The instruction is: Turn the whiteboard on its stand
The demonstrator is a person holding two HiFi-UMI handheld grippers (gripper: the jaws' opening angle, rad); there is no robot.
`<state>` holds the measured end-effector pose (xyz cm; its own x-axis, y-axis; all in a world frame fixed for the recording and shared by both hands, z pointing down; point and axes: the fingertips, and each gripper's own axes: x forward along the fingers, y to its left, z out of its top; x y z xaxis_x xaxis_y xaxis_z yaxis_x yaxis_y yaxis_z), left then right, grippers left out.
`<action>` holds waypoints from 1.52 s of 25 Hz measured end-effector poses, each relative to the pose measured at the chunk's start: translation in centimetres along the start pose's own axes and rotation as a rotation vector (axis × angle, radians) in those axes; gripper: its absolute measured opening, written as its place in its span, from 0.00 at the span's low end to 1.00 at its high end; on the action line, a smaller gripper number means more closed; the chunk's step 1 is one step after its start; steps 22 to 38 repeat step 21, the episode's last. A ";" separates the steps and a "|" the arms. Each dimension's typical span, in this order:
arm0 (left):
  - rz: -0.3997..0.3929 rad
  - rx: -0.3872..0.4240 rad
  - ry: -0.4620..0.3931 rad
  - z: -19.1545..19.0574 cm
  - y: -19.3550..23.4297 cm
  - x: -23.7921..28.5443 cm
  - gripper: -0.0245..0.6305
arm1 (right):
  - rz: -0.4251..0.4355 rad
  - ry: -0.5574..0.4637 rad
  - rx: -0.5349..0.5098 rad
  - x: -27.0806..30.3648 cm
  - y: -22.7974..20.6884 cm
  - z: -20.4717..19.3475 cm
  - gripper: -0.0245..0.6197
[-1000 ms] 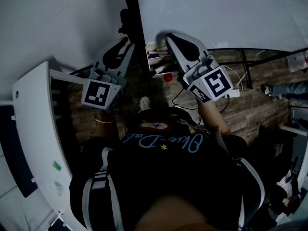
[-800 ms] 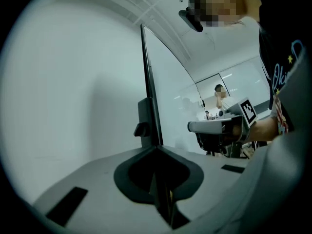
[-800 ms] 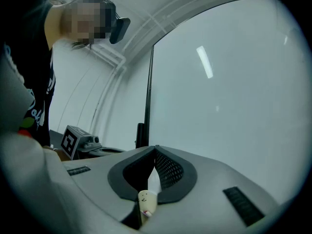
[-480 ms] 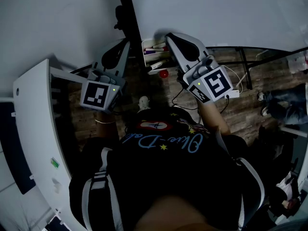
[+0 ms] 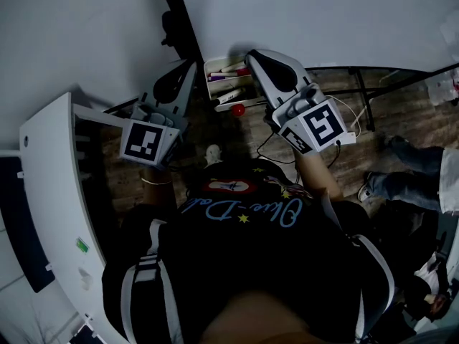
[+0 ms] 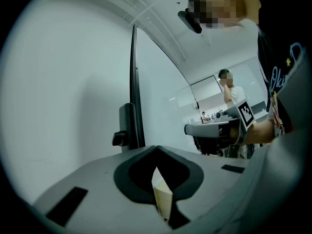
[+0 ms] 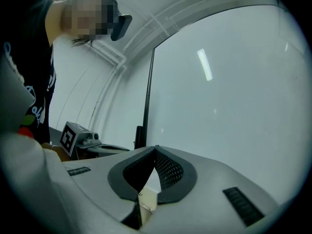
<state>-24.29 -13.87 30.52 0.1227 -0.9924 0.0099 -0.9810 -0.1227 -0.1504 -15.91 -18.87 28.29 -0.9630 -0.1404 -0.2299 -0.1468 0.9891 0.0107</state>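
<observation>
Here the whiteboard [image 5: 323,20] stands upright across the top of the head view, carried on a black stand post [image 5: 179,13] at its left edge, with a marker tray [image 5: 224,83] under its lower rail.

**Handling.** The panel is judged to be large, stiff and smooth-faced. Pads will likely slide on the writing surface, so pressure belongs on the frame rail, well away from the post, where leverage is best. A knob on the post may lock the pivot. Loose markers in the tray may spill as the board turns.

**Grippers.** The left gripper [image 6: 156,149] has just been closing. Its jaws now stand pressed together with nothing between them, pointing at the post. The right gripper [image 7: 155,150] is likewise closed and empty. In the head view its tip lies at the lower rail just beside the tray, but contact cannot be confirmed.

**Change from the earlier frames.**
- The post, the tray and the red object [image 5: 237,110] below it sit further left in the head view, while both grippers keep their places.
- Whether the board has swung or the head has shifted cannot be told.
- A bystander's legs [image 5: 401,181] have come further into view at the right.
</observation>
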 end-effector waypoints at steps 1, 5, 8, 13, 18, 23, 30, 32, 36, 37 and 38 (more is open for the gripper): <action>-0.003 0.001 0.000 0.0 -0.1 0.1 0.07 | 0.001 0.001 0.004 0.0 -0.1 0.0 0.09; -0.006 0.009 0.005 0.1 -0.2 0.3 0.07 | -0.003 0.004 0.006 -0.2 -0.2 -0.2 0.09; -0.010 0.017 0.002 0.3 -0.4 0.6 0.07 | -0.007 0.001 0.006 -0.4 -0.5 -0.1 0.09; -0.036 0.020 -0.005 0.6 -1.3 1.4 0.07 | -0.027 -0.009 0.005 -1.1 -1.1 0.1 0.09; -0.043 0.026 -0.003 1.1 -2.1 1.8 0.07 | -0.029 -0.022 0.009 -1.8 -1.4 0.4 0.09; -0.041 0.051 -0.007 1.3 -2.6 2.4 0.07 | -0.022 -0.027 0.003 -2.3 -2.0 0.7 0.09; -0.041 0.051 -0.007 1.3 -2.6 2.4 0.07 | -0.022 -0.027 0.003 -2.3 -2.0 0.7 0.09; -0.041 0.051 -0.007 1.3 -2.6 2.4 0.07 | -0.022 -0.027 0.003 -2.3 -2.0 0.7 0.09; -0.041 0.051 -0.007 1.3 -2.6 2.4 0.07 | -0.022 -0.027 0.003 -2.3 -2.0 0.7 0.09; -0.041 0.051 -0.007 1.3 -2.6 2.4 0.07 | -0.022 -0.027 0.003 -2.3 -2.0 0.7 0.09; -0.041 0.051 -0.007 1.3 -2.6 2.4 0.07 | -0.022 -0.027 0.003 -2.3 -2.0 0.7 0.09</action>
